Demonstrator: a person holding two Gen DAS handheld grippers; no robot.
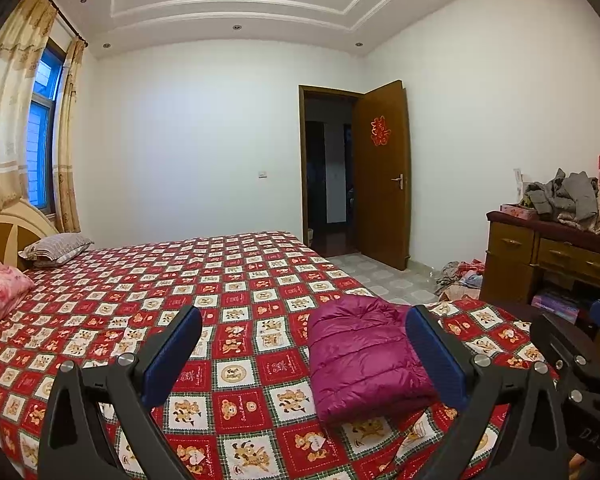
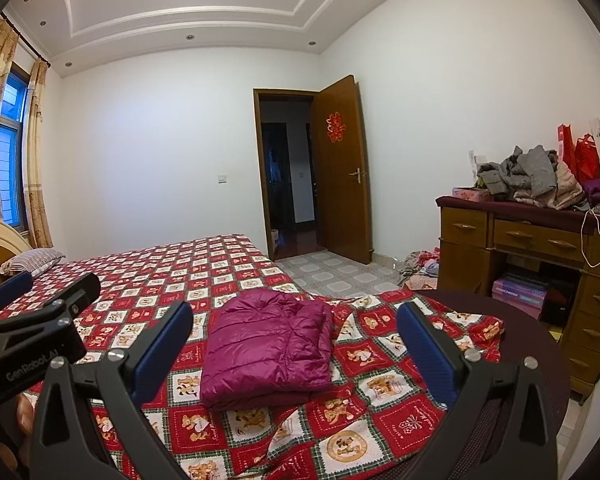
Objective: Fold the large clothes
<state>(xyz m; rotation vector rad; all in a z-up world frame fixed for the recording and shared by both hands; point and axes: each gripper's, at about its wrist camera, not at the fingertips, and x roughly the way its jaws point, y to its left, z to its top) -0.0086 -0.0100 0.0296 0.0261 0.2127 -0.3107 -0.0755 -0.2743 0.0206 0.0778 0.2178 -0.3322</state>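
A magenta quilted jacket (image 1: 364,354) lies folded into a compact bundle on the bed with the red patterned sheet (image 1: 228,280), near its foot edge. It also shows in the right wrist view (image 2: 268,344). My left gripper (image 1: 304,344) is open and empty, held above the bed just left of the jacket. My right gripper (image 2: 294,336) is open and empty, held back from the jacket, which sits between its fingers in view. The right gripper shows at the right edge of the left wrist view (image 1: 572,344), the left one at the left edge of the right wrist view (image 2: 40,312).
A wooden dresser (image 2: 516,240) stands at the right with a pile of clothes (image 2: 532,180) on top. More clothes (image 2: 420,264) lie on the tiled floor. An open door (image 2: 340,168) is beyond the bed. Pillows (image 1: 56,248) lie at the headboard.
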